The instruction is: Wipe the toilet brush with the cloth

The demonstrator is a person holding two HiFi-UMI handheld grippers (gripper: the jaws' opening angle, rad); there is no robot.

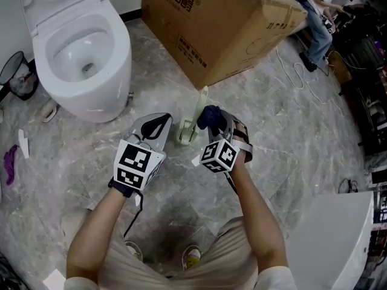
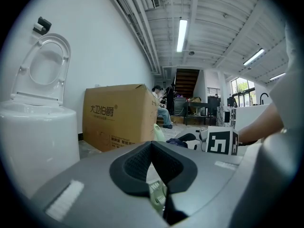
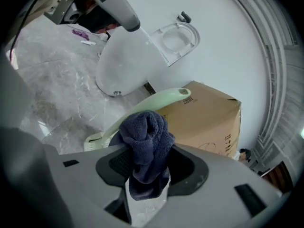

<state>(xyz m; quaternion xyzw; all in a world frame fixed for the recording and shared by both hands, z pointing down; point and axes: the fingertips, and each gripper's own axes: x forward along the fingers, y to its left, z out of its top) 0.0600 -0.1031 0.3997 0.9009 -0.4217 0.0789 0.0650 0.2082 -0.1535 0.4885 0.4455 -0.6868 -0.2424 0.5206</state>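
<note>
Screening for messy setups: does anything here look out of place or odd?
Only floor clutter: a purple scrap and a white piece lie loose left of the toilet. The toilet brush stands in its holder, and the cloth sits bunched in the right gripper.

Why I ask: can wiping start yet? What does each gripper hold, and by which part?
The right gripper pinches the dark blue cloth at its bunched middle. The left gripper has its jaws together, apparently on nothing.
</note>
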